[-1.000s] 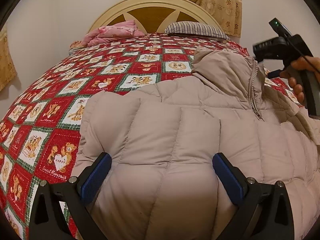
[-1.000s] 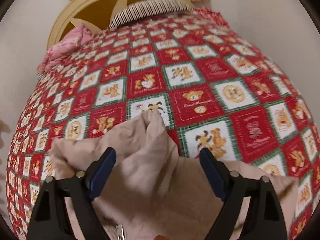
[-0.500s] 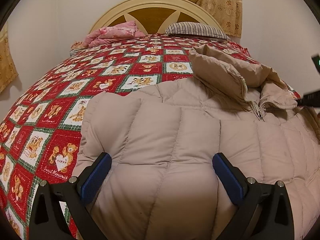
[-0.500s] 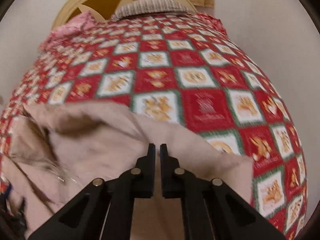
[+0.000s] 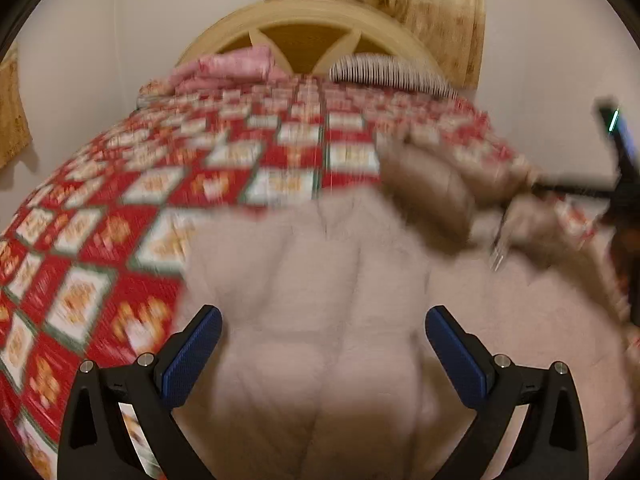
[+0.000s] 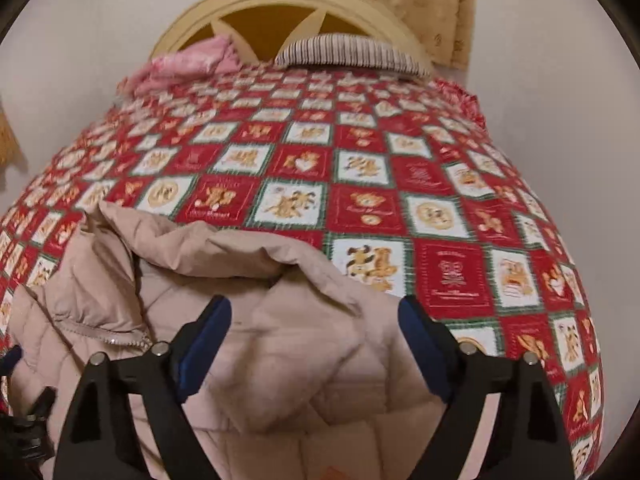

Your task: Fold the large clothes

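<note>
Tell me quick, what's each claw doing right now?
Left claw: open, holding nothing, over the jacket.
Right claw: opening, nothing gripped, jacket below.

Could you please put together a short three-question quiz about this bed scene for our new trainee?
1. True or false: the beige puffer jacket lies on a plain white sheet.
2. What sits at the head of the bed beside the pink bedding?
A. a striped pillow
B. a laptop
C. a basket
3. Fill in: the right claw is ____ with nothing pinched between its pads.

Key
1. False: it lies on a red patchwork quilt.
2. A, the striped pillow.
3. Opening; its jaws stand wide above the jacket.
</note>
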